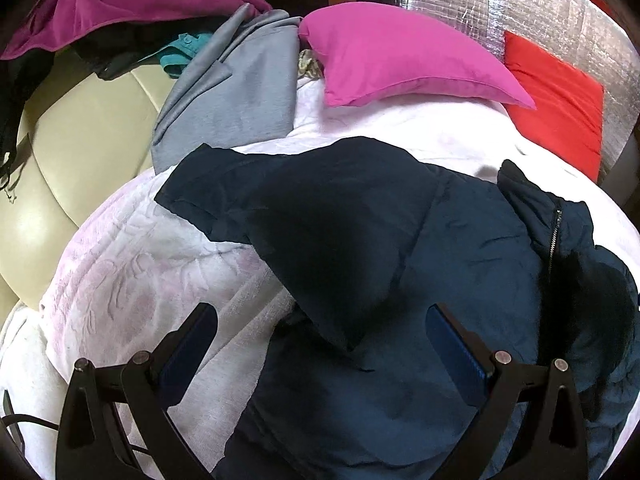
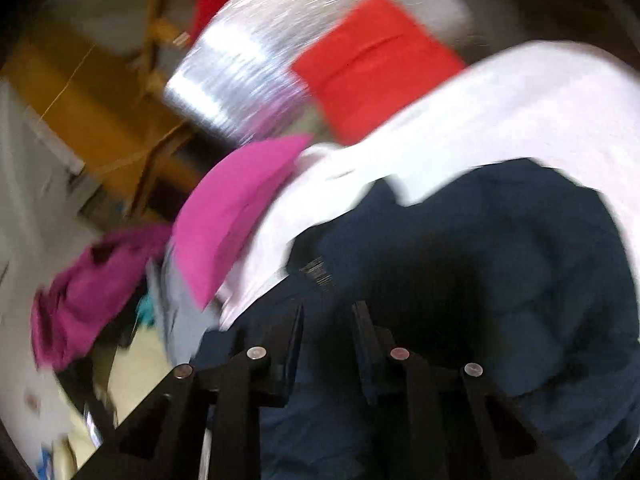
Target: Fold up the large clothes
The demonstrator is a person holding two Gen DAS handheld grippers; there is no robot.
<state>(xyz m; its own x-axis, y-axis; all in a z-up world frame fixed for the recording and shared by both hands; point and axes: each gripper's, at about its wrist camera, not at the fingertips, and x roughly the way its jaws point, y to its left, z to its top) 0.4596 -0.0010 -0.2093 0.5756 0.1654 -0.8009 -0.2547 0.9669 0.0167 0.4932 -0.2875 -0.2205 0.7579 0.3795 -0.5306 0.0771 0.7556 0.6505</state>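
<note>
A large dark navy jacket (image 1: pixel 380 248) with a zipper (image 1: pixel 554 236) lies spread on a white blanket (image 1: pixel 132 264); one sleeve is folded across its body. My left gripper (image 1: pixel 320 320) is open just above the jacket's near left part, one finger over the blanket, the other over the jacket, holding nothing. The right wrist view is motion-blurred. There my right gripper (image 2: pixel 328 320) hovers over the navy jacket (image 2: pixel 500 264) with its jaws partly apart and nothing visibly between them.
A pink pillow (image 1: pixel 392 60), a red cushion (image 1: pixel 560 104) and silver foil sheeting (image 1: pixel 532 8) lie at the back. A grey garment (image 1: pixel 232 96), a magenta garment (image 1: pixel 120 4) and a beige sofa (image 1: pixel 72 152) are at the left. Wooden furniture (image 2: pixel 100 112) stands beyond.
</note>
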